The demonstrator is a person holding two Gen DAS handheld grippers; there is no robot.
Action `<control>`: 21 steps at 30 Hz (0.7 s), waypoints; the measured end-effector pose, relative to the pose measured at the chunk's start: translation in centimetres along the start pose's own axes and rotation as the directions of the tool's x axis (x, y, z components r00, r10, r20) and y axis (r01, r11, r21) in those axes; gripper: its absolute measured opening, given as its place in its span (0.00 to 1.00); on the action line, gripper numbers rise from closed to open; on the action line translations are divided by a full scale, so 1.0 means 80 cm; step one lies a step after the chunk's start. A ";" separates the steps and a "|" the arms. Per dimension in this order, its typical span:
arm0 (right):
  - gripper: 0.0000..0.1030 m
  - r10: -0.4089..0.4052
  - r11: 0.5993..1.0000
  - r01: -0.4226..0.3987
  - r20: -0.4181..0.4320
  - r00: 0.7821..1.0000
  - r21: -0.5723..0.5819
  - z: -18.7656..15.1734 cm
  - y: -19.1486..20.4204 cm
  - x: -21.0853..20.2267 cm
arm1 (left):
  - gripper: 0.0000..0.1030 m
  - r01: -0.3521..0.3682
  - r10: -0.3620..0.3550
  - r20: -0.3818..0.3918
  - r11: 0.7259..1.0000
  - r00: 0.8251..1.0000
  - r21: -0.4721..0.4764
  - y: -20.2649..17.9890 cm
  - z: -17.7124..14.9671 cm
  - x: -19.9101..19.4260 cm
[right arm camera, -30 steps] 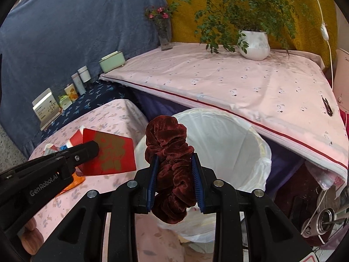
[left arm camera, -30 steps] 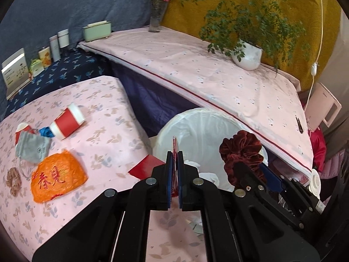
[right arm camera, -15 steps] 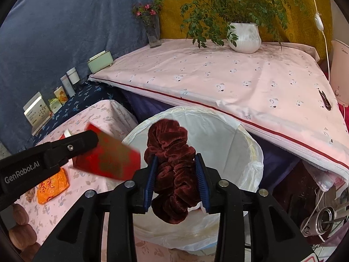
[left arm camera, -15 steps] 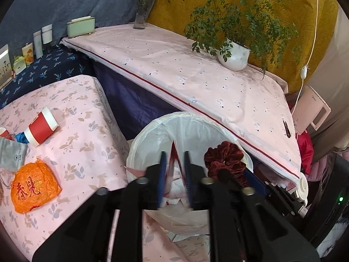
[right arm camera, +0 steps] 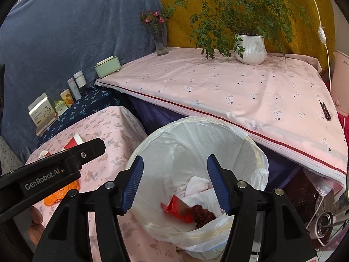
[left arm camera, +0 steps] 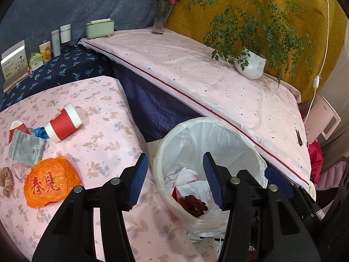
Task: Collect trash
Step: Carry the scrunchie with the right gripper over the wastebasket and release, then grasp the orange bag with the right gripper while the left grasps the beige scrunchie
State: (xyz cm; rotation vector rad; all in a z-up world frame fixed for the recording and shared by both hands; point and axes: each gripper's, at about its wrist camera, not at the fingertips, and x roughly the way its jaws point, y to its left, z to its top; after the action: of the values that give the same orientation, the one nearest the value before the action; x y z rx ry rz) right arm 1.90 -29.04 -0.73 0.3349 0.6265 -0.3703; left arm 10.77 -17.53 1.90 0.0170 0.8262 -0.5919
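A white-lined trash bin (left arm camera: pixel 165 152) (right arm camera: pixel 148 150) stands between the two tables. Inside lie a dark red velvet scrunchie (left arm camera: pixel 194 205) (right arm camera: pixel 201 215), a red envelope (right arm camera: pixel 176 207) and white tissues (right arm camera: pixel 196 185). My left gripper (left arm camera: pixel 175 181) is open and empty above the bin's left rim. My right gripper (right arm camera: pixel 175 183) is open and empty above the bin. On the floral table (left arm camera: pixel 104 113) lie a red paper cup (left arm camera: pixel 63 123), an orange bag (left arm camera: pixel 49 180), a grey pouch (left arm camera: pixel 27 147), a second red cup (left arm camera: pixel 16 127) and a brown scrunchie (left arm camera: pixel 6 181).
A larger pink-covered table (left arm camera: pixel 218 87) stands behind the bin with a potted plant (left arm camera: pixel 250 65), a flower vase (left arm camera: pixel 160 21) and a green box (left arm camera: pixel 100 28). Bottles and boxes (left arm camera: pixel 45 48) stand on a dark blue cloth at back left.
Both grippers opened over the bin. The red envelope dropped from the left one and the velvet scrunchie from the right one; both now lie inside the bin.
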 end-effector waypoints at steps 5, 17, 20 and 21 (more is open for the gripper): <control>0.65 0.014 1.000 -0.014 0.009 1.000 -0.017 -0.001 0.017 -0.008 | 0.49 -0.031 0.031 0.015 0.999 0.999 -0.026 0.021 -0.001 -0.014; 0.67 0.055 0.995 -0.054 0.004 0.998 -0.085 -0.008 0.073 -0.022 | 0.49 -0.092 0.096 0.048 0.993 0.994 -0.080 0.075 -0.010 -0.051; 0.69 0.068 0.992 -0.067 0.002 0.998 -0.105 -0.009 0.089 -0.025 | 0.49 -0.106 0.111 0.054 0.990 0.992 -0.094 0.089 -0.013 -0.060; 0.69 0.072 0.991 -0.072 0.002 0.997 -0.111 -0.010 0.096 -0.026 | 0.49 -0.111 0.117 0.057 0.989 0.992 -0.098 0.094 -0.014 -0.063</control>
State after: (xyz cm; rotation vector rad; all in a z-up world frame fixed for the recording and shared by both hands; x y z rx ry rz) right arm 3.23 -21.46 1.43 0.2492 0.6250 -0.2660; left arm 11.15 -8.46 3.05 -0.0406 0.7861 -0.4432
